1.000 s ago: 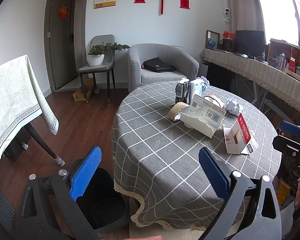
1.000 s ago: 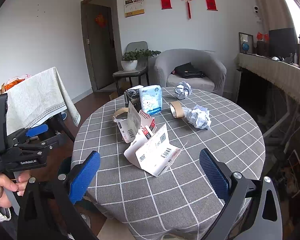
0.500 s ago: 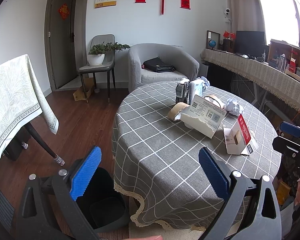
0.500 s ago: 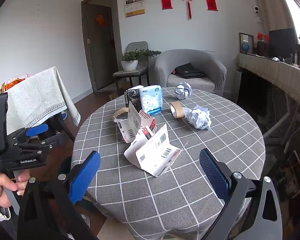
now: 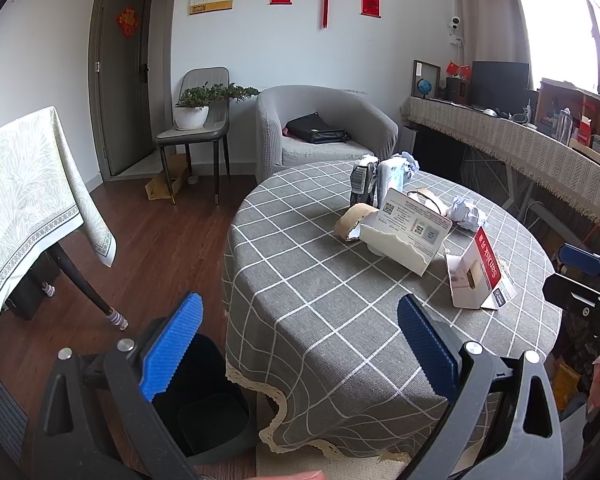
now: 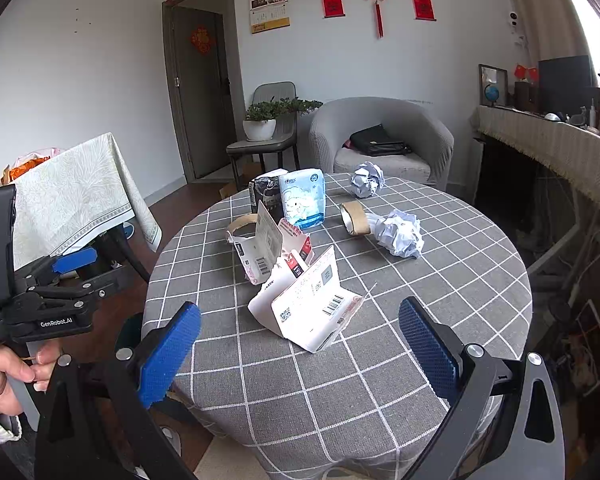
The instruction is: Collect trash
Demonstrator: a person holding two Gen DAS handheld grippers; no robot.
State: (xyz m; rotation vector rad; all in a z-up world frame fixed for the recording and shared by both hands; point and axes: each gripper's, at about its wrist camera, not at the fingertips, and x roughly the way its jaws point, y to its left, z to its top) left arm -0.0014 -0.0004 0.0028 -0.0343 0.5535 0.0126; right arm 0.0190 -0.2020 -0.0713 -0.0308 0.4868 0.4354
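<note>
The left gripper [image 5: 298, 344] has its blue-padded fingers [image 5: 170, 350] spread wide and grasping nothing; it hangs off the near-left edge of the round counter [image 5: 324, 304], with the black trash bin [image 5: 208, 412] on the floor just below and between the fingers; the right gripper [image 6: 300, 350] likewise has its fingers [image 6: 168, 354] released and bare, poised over the near rim of the counter [image 6: 440, 280], apart from everything on it.

Nearest the right gripper, a torn white cardboard package [image 6: 310, 312] printed with barcodes stands folded open on the grey checked cloth; just behind it is a second torn box with red print [image 6: 270, 246], touching a cardboard tape core [image 6: 242, 224]; further back a light blue tissue pack [image 6: 304, 198] stands upright beside a dark packet [image 6: 266, 196]; to the right lie another tape core [image 6: 354, 218] and, touching it, a crumpled paper ball [image 6: 400, 234]; a second paper ball [image 6: 366, 184] sits near the far edge.

In the left view the same torn packages [image 5: 406, 236] sit mid-counter, well apart from the fingers.

At the left edge of the right view, a hand [image 6: 4, 376] grips the left gripper's handle; beyond the counter stand a grey armchair [image 6: 380, 140] and a potted plant [image 6: 260, 124] on a chair.
</note>
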